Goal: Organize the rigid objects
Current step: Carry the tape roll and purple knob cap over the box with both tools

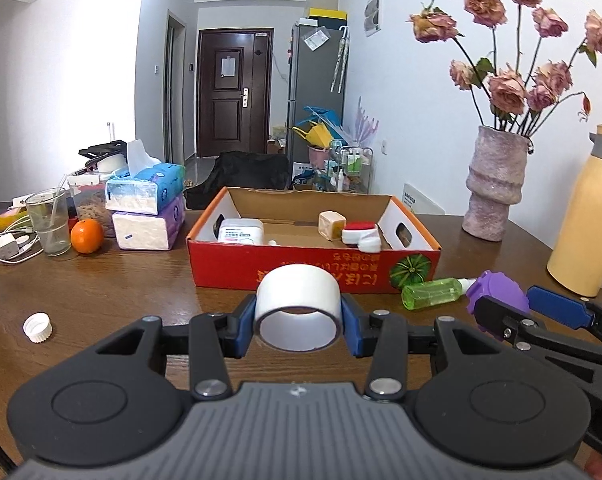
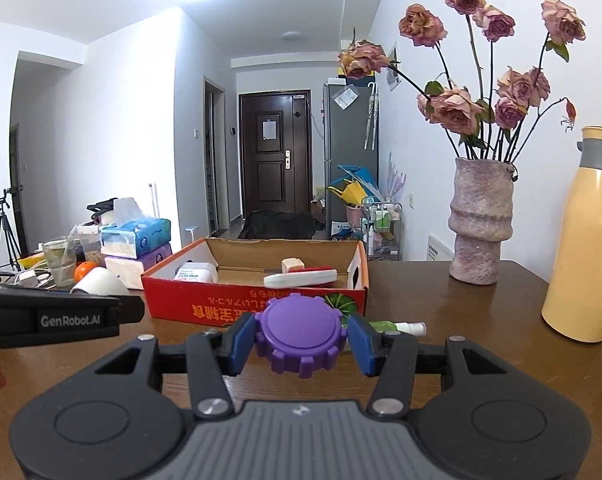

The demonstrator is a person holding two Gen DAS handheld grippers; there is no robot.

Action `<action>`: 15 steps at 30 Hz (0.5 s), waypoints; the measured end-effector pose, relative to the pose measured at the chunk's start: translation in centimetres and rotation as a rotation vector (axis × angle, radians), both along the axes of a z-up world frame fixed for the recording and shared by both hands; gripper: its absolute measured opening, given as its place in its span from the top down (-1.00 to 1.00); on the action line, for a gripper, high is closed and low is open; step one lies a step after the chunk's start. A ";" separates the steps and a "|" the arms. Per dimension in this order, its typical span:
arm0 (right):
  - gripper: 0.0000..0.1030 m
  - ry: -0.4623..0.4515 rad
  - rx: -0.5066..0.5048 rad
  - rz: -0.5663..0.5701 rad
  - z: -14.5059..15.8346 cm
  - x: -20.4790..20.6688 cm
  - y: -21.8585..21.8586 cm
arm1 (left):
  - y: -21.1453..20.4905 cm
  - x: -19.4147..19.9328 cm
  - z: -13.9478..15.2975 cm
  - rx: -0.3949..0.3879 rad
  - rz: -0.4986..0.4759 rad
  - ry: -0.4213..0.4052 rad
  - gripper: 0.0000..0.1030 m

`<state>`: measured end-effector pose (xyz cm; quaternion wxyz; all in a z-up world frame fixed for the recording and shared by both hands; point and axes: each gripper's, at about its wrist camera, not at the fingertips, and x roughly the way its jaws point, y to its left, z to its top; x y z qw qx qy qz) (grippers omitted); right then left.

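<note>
Left fingers [image 1: 237, 330] clamp white tape roll [image 1: 298, 307]; right fingers [image 2: 361, 346] clamp purple lid [image 2: 301, 334]. Both held above the surface [image 1: 121, 284], short of red box [image 1: 229, 266]. Risk: roll pinched on its curved sides, could slip out; grippers close together, could collide over box.

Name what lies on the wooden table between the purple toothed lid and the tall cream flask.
A green plastic spray bottle lies there on its side, clearest in the left wrist view.
</note>
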<state>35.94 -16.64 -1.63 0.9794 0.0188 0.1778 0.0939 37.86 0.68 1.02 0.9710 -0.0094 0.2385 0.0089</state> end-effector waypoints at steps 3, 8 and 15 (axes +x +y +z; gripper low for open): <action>0.03 -0.002 0.006 -0.005 0.2 0.8 0.5 | 0.6 0.7 0.0 -0.009 0.010 0.001 0.14; 0.03 -0.007 0.009 -0.013 0.4 2.4 1.3 | 1.5 2.4 0.0 -0.028 0.036 0.010 0.14; 0.03 -0.011 0.017 -0.019 0.5 5.0 2.3 | 2.1 4.9 -0.1 -0.038 0.059 0.013 0.14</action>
